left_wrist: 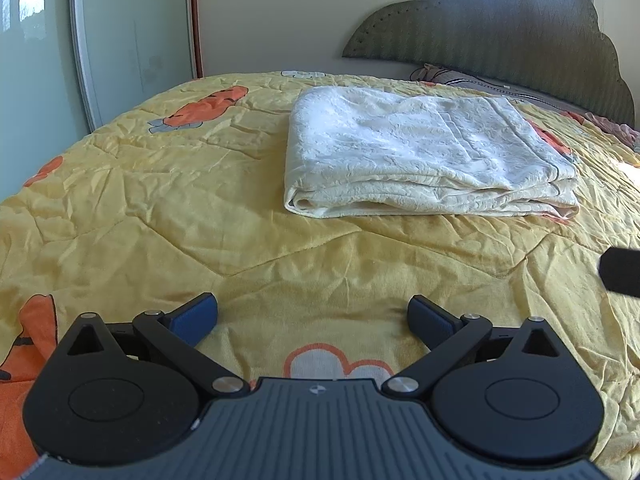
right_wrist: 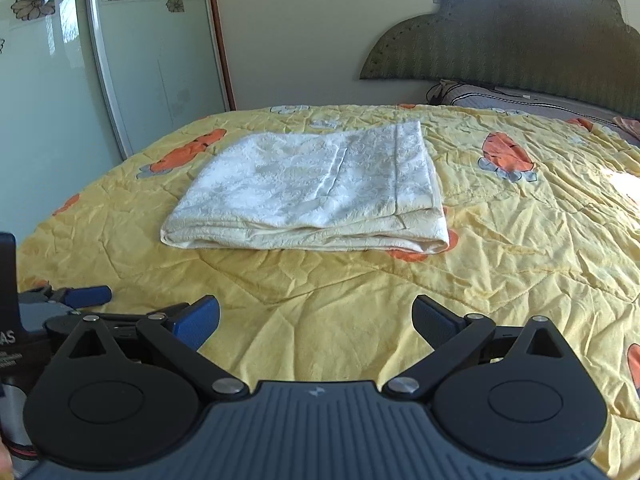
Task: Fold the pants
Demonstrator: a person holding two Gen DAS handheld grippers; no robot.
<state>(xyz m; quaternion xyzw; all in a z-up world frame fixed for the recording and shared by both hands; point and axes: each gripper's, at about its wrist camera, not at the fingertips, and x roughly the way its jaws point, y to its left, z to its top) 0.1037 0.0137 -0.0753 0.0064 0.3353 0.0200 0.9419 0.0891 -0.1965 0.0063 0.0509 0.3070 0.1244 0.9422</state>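
Cream-white textured pants [left_wrist: 424, 156] lie folded into a flat rectangular stack on the yellow bedspread [left_wrist: 160, 216], ahead of both grippers. The same stack of pants [right_wrist: 312, 196] shows centre-left in the right wrist view. My left gripper [left_wrist: 313, 318] is open wide, blue pads apart, with only bedspread between them, well short of the stack. My right gripper [right_wrist: 316, 320] is open just as wide and holds nothing. The left gripper's blue pad and body [right_wrist: 84, 296] show at the left edge of the right wrist view.
The bedspread [right_wrist: 520, 240] carries orange carrot prints and is creased. A dark green headboard [left_wrist: 500, 36] and a grey pillow [right_wrist: 500, 98] stand at the far right. Glass wardrobe doors [right_wrist: 100, 80] line the left wall. A dark object [left_wrist: 622, 274] pokes in at the right edge.
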